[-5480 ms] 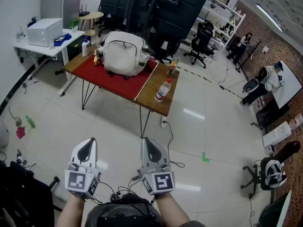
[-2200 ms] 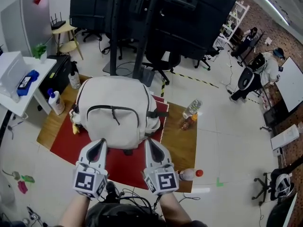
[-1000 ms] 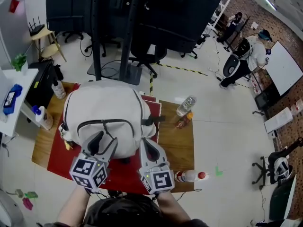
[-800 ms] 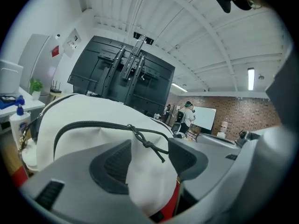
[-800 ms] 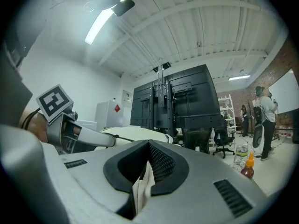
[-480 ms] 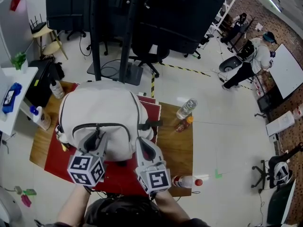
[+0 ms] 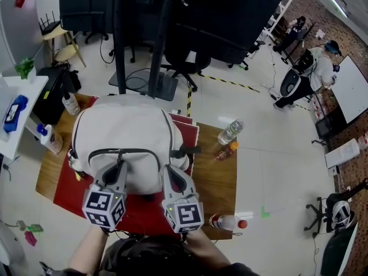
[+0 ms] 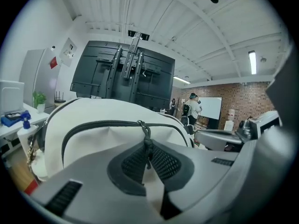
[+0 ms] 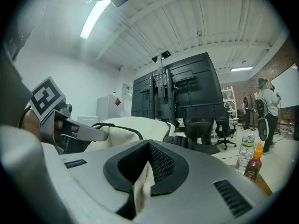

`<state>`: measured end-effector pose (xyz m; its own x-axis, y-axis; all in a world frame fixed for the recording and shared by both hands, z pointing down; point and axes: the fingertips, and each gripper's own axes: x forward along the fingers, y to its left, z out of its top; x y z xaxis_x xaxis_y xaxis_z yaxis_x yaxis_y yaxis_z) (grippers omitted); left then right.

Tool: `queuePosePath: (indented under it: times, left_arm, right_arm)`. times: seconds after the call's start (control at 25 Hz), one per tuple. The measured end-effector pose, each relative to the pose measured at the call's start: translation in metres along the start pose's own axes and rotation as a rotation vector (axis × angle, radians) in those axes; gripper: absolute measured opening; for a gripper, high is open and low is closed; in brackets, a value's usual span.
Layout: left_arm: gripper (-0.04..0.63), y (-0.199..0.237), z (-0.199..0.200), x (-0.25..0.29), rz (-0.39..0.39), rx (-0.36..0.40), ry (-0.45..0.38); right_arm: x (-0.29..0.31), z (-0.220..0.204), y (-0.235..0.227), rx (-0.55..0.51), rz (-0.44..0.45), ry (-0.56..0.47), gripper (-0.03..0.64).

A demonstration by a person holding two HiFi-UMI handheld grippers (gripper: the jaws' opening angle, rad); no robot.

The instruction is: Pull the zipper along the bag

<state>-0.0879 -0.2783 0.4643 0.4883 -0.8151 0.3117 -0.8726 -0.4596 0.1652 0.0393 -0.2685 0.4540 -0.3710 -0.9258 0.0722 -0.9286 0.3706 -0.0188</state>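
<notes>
the white bag (image 7: pixel 123 137) stands on a red mat (image 7: pixel 69 186) on the wooden table (image 7: pixel 215 177), its front pocket facing the person. the zipper (image 7: pixel 138 151) arches across that pocket, and the zipper pull (image 8: pixel 145 133) hangs from about 12 o'clock on the arch. the left gripper (image 7: pixel 119 167) comes in at the bag's 6 o'clock. its jaws have just been closing and now pinch the pull's cord between their pads, as the left gripper view shows. that grip is probably taken so the slider can be dragged round the curve. the right gripper (image 7: pixel 169 174) sits at the bag's 5 o'clock with its jaws pressed together. nothing is clearly caught in them, so it seems placed to brace the bag's lower corner against the pull. two bottles (image 7: pixel 230 132) stand at 3 o'clock, well apart from the bag.
</notes>
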Motion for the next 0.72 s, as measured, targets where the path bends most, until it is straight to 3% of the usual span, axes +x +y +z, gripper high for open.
queuePosePath:
  times: [0.4,0.56,0.72]
  left_arm:
    - [0.014,0.003,0.008,-0.013,-0.016,-0.006,-0.037]
    - [0.014,0.004,0.008,-0.018,-0.016,-0.011,-0.040]
    - [0.014,0.004,0.009,-0.021,-0.017,-0.014,-0.041]
  right_arm:
    - [0.006,-0.015,0.010,0.068,0.036,0.078,0.018]
    - [0.011,-0.025,0.020,0.093,0.084,0.125,0.072]
    - [0.021,-0.022,0.025,0.041,0.106,0.134,0.128]
